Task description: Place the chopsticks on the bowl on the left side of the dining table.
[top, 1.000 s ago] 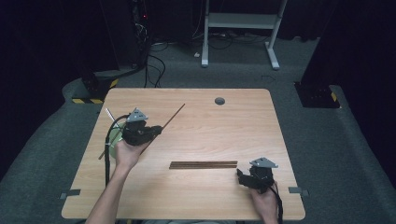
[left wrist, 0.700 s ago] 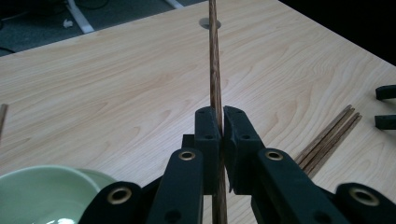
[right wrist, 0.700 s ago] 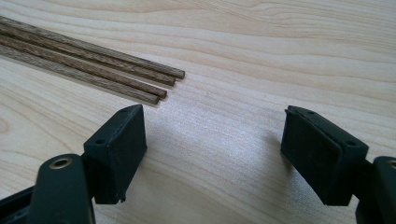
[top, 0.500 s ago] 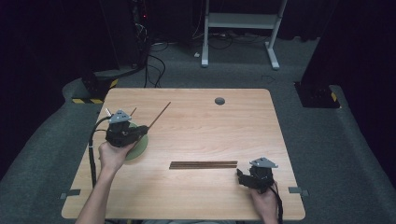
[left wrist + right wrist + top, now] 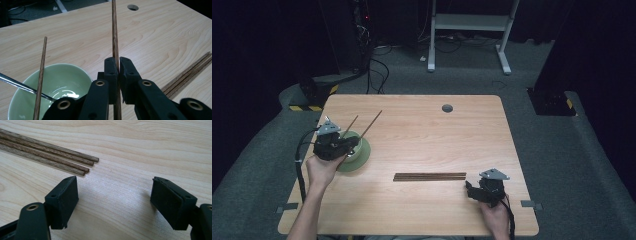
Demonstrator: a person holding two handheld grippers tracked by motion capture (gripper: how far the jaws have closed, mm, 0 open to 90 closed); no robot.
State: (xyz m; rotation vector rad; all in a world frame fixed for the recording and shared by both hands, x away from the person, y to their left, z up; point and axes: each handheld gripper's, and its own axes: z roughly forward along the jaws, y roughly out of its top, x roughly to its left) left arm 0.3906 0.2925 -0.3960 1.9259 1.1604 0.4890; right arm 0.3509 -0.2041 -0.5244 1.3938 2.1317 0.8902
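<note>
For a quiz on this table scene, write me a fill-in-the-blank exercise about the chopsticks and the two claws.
1. The left claw is shut on one ____.
2. The bowl is ____ in colour.
3. The right claw stands ____, with nothing between its jaws.
4. The spare chopsticks lie flat on the ____.

Missing words: chopstick; green; open; table

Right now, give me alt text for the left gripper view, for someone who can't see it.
The left gripper has its two black jaws shut on a brown wooden chopstick that points away over a light wooden table. At lower left, a pale green bowl holds a second chopstick and a metal utensil handle. More chopsticks lie flat at right.
</note>
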